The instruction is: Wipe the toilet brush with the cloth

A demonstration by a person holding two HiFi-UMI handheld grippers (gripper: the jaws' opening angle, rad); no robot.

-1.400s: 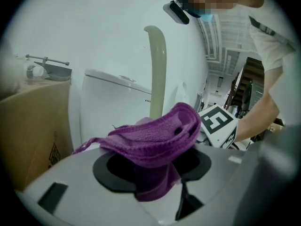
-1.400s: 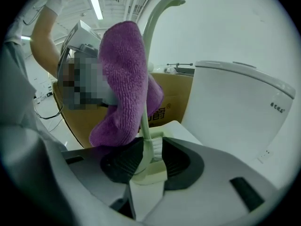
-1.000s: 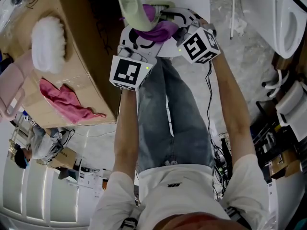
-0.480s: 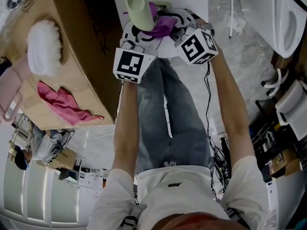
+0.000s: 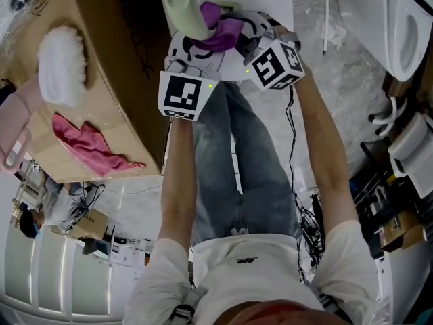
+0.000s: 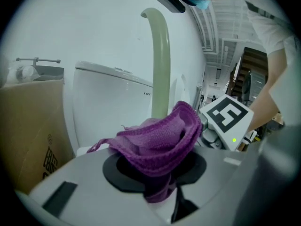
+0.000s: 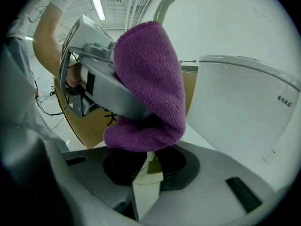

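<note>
A pale green toilet brush handle (image 5: 179,5) rises between both grippers, and a purple cloth (image 5: 220,29) is bunched against it. My left gripper (image 5: 196,46) has its jaws closing, with the purple cloth (image 6: 160,140) pinched between them and folded round the handle (image 6: 160,65). My right gripper (image 5: 238,32) is also closing its jaws, on the lower end of the handle (image 7: 149,166), just below the cloth (image 7: 150,79). The brush head is hidden.
A cardboard box (image 5: 108,59) at left carries a white fluffy brush (image 5: 64,63) and a pink cloth (image 5: 88,144). One white toilet (image 6: 113,107) stands close ahead; another toilet (image 5: 406,26) is at right. The person's legs are below the grippers.
The green handle has tilted slightly to the left at the top of the head view. The purple cloth is gathered tighter against it. Both grippers have stayed nearly in place.
</note>
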